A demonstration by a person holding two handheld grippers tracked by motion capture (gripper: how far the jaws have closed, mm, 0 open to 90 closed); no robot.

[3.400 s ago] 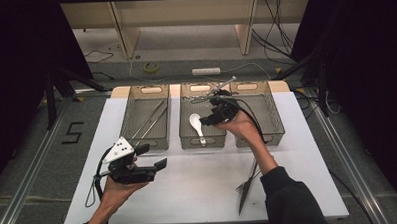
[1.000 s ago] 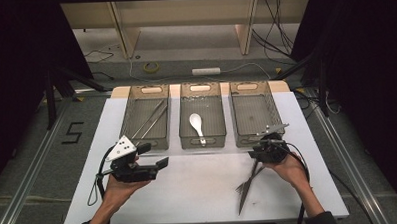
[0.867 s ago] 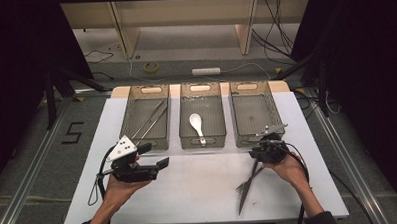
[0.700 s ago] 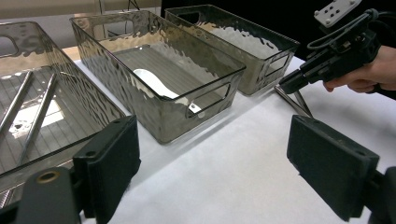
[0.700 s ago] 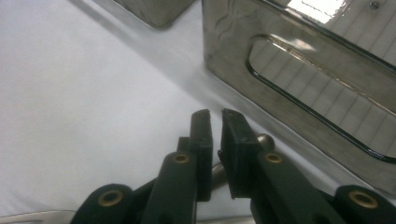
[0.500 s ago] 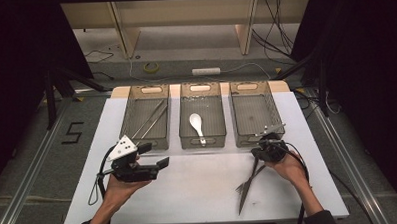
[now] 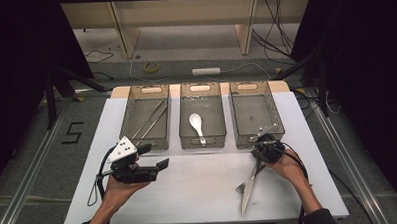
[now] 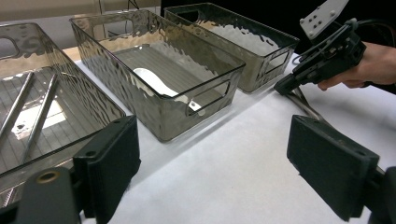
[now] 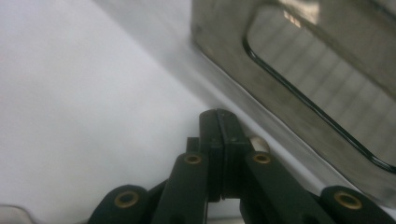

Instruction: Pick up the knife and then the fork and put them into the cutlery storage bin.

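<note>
A fork (image 7: 240, 187) and a knife (image 7: 247, 200) lie crossed on the white table near its front right. My right gripper (image 7: 260, 157) points down at their handle ends. Its jaws have just been closing and now stand shut (image 9: 218, 116), with a rounded metal handle end at the tips; which of the two handles is pinched I cannot tell. My left gripper (image 7: 155, 157) hovers open and empty over the front left of the table (image 8: 215, 163). A white spoon (image 7: 196, 123) lies in the middle bin (image 7: 203, 141). Metal chopsticks (image 7: 149, 121) lie in the left bin (image 7: 128, 114).
The right bin (image 7: 256, 112) stands bare just behind my right gripper, its handle cut-out wall (image 9: 224, 42) close to the jaws. The three bins sit in a row across the back of the table. White tabletop (image 7: 204, 187) lies between the two hands.
The right gripper has left the middle bin, where the spoon stays, and come down to the cutlery handles at the front right. Its jaws have shut there. The left hand has stayed still.
</note>
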